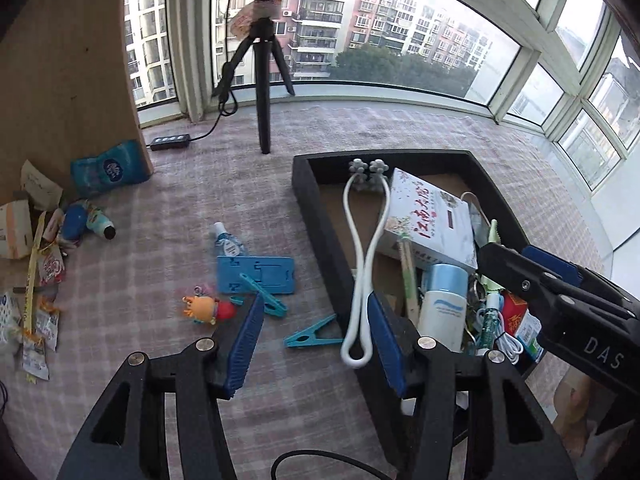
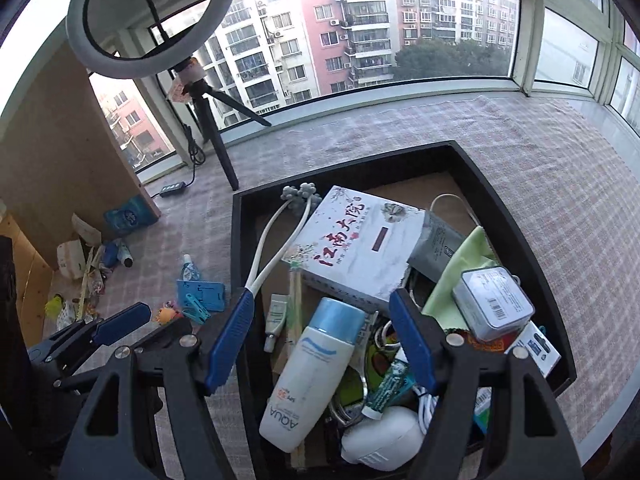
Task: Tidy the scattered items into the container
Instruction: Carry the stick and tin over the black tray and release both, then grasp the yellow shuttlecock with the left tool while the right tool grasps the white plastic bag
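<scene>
Left gripper point(image 1: 316, 344) open, black tray point(image 1: 320, 220) — rectangular, cluttered

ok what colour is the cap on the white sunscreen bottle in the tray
Pale blue cap, clearest in the right wrist view.

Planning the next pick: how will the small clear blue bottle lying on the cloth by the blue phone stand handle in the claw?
The small clear blue bottle lies on its side and looks round, so a nudge may roll it. Its smooth plastic could slip between pads. It is small, probably light, though how full it is I cannot tell.
</scene>
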